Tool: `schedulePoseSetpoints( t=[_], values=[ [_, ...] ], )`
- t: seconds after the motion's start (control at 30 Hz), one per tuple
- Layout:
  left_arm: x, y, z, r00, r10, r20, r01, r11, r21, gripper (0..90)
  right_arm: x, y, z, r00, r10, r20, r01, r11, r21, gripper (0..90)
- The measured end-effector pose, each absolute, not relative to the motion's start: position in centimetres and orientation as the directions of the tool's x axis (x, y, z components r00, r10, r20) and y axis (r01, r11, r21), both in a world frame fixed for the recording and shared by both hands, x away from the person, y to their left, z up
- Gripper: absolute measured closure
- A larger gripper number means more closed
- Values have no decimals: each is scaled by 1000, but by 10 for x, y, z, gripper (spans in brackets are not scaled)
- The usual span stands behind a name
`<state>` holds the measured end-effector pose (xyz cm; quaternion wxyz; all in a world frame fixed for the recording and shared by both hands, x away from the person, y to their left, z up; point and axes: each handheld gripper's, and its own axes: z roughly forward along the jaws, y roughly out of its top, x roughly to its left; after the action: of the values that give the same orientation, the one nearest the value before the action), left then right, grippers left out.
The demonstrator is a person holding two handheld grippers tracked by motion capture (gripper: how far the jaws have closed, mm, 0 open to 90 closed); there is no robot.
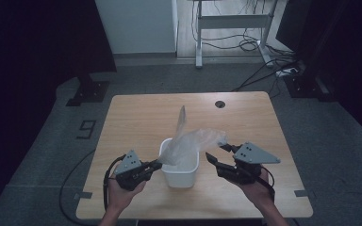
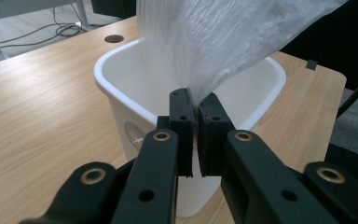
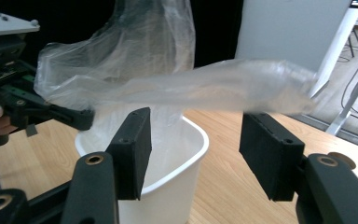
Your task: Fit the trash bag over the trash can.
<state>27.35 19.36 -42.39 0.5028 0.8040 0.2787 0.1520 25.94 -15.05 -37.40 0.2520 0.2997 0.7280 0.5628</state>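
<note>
A white plastic bin (image 1: pixel 180 174) stands on the wooden table (image 1: pixel 141 117), near its front edge. A thin clear plastic bag (image 1: pixel 193 141) rises out of the bin, with one corner sticking up. My left gripper (image 1: pixel 158 164) sits at the bin's left rim, shut on the bag's edge; in the left gripper view the pads (image 2: pixel 182 112) pinch the bag (image 2: pixel 223 37) over the bin (image 2: pixel 121 93). My right gripper (image 1: pixel 219 152) is at the bin's right, open. In the right gripper view the bag (image 3: pixel 168 88) stretches across just above the spread jaws of the right gripper (image 3: pixel 196 135), and the bin (image 3: pixel 186 186) stands below.
A round cable hole (image 1: pixel 220 104) lies near the table's far edge. Behind the table stand a white desk frame (image 1: pixel 231 21) and loose cables (image 1: pixel 264 66) on the grey floor. A dark stand base (image 1: pixel 88 92) is at the far left.
</note>
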Motion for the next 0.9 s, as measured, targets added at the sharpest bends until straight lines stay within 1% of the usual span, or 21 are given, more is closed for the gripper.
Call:
schedulePoseSetpoints(
  t=[0.1, 0.2, 0.3, 0.37, 0.47, 0.5, 0.63, 0.9],
  values=[
    [273, 192, -423, 800, 599, -24, 289, -349, 891, 844, 258, -150, -374, -695, 718, -32, 148, 187, 971, 428],
    [273, 189, -423, 817, 577, -22, 283, -366, 887, 814, 256, -152, -373, -697, 716, -39, 142, 191, 971, 413],
    [270, 186, -421, 821, 570, 13, 250, -381, 890, 673, 258, -154, -372, -696, 718, -26, 151, 182, 972, 413],
    [269, 183, -417, 829, 559, 10, 245, -380, 892, 531, 259, -154, -371, -694, 719, -32, 147, 186, 972, 415],
    [267, 179, -408, 830, 558, 24, 223, -370, 902, 429, 260, -152, -369, -697, 716, -43, 142, 196, 970, 421],
    [267, 178, -404, 832, 555, 30, 214, -370, 904, 410, 261, -151, -369, -697, 715, -44, 142, 198, 970, 425],
    [267, 168, -390, 842, 537, 49, 188, -377, 907, 394, 264, -146, -371, -701, 711, -54, 145, 216, 965, 437],
    [272, 151, -376, 848, 528, 46, 183, -373, 909, 394, 264, -142, -372, -704, 707, -64, 144, 230, 963, 452]
  ],
)
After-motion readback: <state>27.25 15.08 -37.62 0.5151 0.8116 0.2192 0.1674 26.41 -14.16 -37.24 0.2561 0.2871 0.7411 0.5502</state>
